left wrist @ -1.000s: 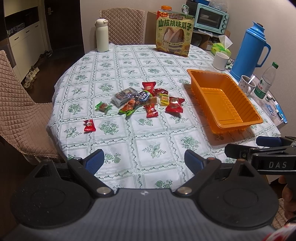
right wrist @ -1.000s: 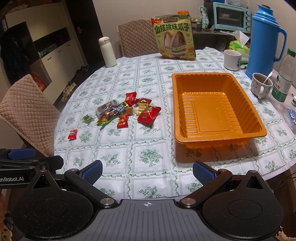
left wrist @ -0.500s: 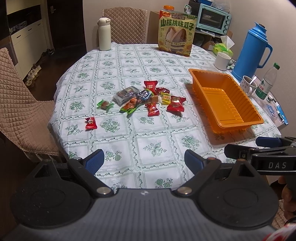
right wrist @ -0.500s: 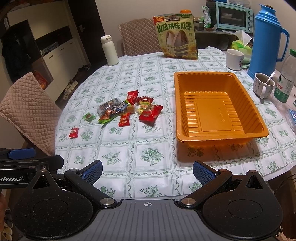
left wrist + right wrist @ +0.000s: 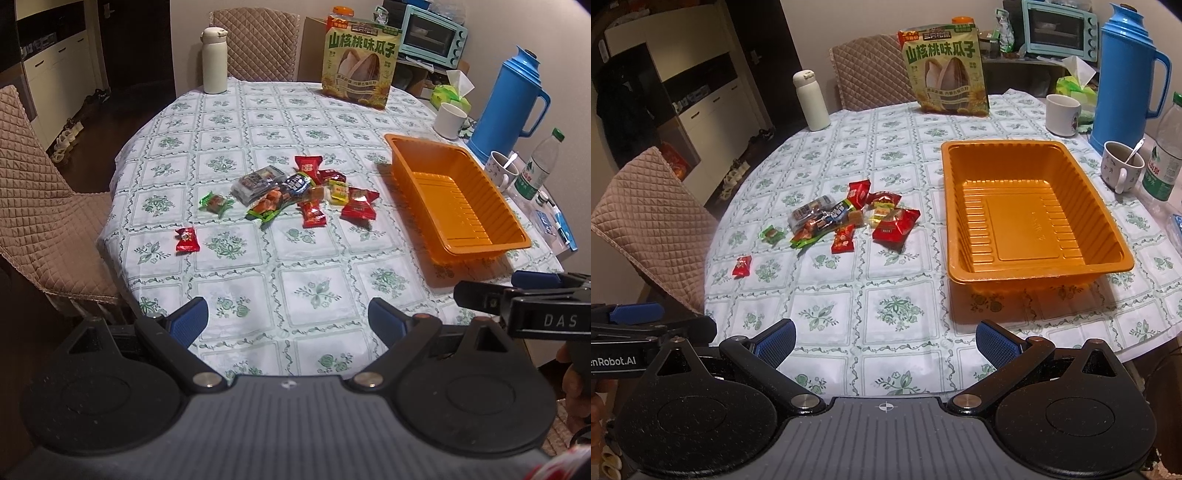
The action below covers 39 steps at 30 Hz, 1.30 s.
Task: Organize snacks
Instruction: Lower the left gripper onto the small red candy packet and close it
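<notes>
Orange tray (image 5: 1108,271) still bare, snacks (image 5: 295,192) unmoved, left hand-held gripper (image 5: 288,317) and right hand-held gripper (image 5: 884,341) both remain spread apart.

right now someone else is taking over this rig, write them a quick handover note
Left tongs: open, empty, hovering over the near table edge.
Right tongs: open, empty, same height, in front of the orange tray.
Snacks: the main pile of wrapped snacks lies on the tablecloth left of the tray; a green-wrapped candy and a small red candy lie apart, further left.
Done: nothing; the tray holds no snacks.
Left: probably move every wrapped snack into the tray, the pile first, since it lies nearest the tray. The big sunflower seed bag stands at the far edge.
</notes>
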Each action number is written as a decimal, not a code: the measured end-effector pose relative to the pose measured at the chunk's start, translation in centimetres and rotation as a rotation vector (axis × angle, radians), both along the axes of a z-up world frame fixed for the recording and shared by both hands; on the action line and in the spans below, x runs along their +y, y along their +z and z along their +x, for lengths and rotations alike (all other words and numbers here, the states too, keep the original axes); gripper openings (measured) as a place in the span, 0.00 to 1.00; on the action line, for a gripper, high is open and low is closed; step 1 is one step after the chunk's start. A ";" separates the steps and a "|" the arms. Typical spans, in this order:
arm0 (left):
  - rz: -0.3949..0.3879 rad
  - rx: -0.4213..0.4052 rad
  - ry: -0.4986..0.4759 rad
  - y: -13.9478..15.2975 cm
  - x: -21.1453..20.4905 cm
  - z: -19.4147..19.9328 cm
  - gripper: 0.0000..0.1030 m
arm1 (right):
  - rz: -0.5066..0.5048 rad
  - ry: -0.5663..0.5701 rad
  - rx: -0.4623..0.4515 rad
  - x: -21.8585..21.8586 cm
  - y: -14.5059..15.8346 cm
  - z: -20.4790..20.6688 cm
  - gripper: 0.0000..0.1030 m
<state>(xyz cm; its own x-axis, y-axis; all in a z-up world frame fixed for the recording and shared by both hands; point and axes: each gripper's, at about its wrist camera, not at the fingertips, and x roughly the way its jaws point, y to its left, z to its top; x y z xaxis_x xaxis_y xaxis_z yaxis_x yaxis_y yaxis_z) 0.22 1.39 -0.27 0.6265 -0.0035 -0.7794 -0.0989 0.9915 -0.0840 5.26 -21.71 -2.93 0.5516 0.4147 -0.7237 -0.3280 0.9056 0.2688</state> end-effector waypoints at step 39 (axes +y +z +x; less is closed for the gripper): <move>0.056 0.083 -0.025 -11.9 12.5 14.2 0.32 | 0.001 -0.136 0.083 6.8 -4.2 9.1 1.00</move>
